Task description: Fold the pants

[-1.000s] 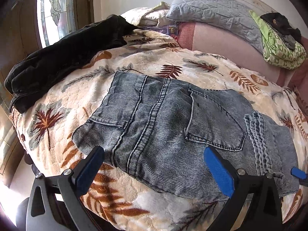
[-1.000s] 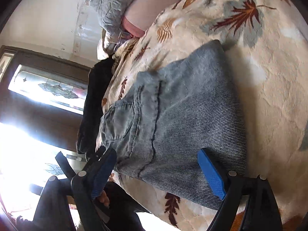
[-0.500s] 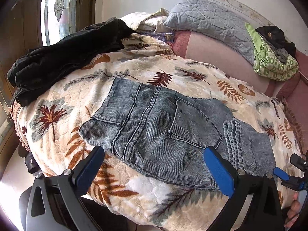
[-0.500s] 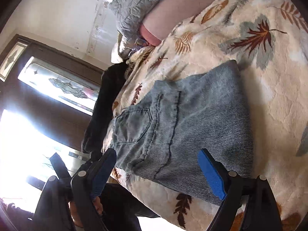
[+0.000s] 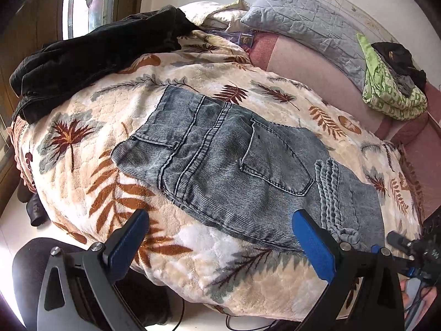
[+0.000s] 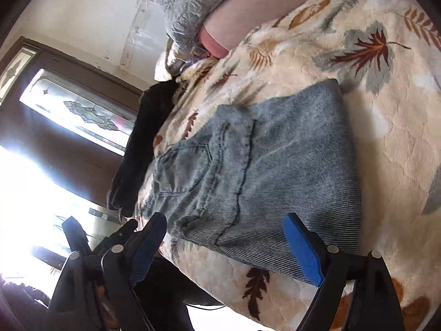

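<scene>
Left gripper (image 5: 220, 245): jaws wide apart, blue pads (image 5: 314, 248) clear of any cloth, nothing held. It hangs above the near edge of the blanket (image 5: 82, 127). The folded pants (image 5: 237, 165) lie flat on the blanket just ahead of it, back pocket up, with the right pad overlapping the pants' near hem in view. Whether that pad touches the denim cannot be told.

Right gripper (image 6: 228, 245): jaws also spread wide, empty. The pants (image 6: 275, 171) sit directly ahead between its fingers, folded edge toward it, no contact seen.

A black garment (image 5: 91, 55) lies beyond the pants to the left gripper's far left. A grey pillow (image 5: 308, 24) and a green cloth (image 5: 391, 93) lie far ahead to its right.

Against the earlier frames: the left gripper has pulled back and risen a little, so the pants look smaller and sit farther ahead, with more blanket showing below them. The right gripper has barely shifted, only tilted slightly; its view shows more of the blanket beyond the pants. Both jaw gaps are unchanged. The pants have not moved on the blanket.
</scene>
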Tool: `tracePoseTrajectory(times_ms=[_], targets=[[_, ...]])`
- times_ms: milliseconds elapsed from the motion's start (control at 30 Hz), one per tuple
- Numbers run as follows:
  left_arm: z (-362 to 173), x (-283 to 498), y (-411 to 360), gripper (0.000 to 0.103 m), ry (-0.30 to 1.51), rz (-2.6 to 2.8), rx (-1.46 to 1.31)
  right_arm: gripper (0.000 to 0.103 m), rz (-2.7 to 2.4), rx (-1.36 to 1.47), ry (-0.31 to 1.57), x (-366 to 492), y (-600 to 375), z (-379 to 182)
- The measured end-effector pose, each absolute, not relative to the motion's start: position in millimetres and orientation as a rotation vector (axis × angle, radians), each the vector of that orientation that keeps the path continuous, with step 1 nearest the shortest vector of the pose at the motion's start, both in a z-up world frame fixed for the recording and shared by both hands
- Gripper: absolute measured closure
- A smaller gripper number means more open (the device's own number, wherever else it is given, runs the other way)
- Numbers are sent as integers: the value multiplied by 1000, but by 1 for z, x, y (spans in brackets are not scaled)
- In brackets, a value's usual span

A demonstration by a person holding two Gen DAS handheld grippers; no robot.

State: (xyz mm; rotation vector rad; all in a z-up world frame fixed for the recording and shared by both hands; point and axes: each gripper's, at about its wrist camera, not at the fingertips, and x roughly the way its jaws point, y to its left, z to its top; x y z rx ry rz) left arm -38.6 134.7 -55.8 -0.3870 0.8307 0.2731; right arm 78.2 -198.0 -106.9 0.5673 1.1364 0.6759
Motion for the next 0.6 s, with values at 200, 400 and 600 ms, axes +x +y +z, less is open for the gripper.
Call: tracePoseTrajectory(times_ms=[200,400,600], targets=[[-55,-38,131,0,835,250,-395,14,712,598,1008,72,-207,-86],[-61,-33,132,1,861,223,-444,14,666,565,1112,77,-199,-103],[-65,-33,147,1,863,187,-553,14,673,622,991,72,-215,-84]])
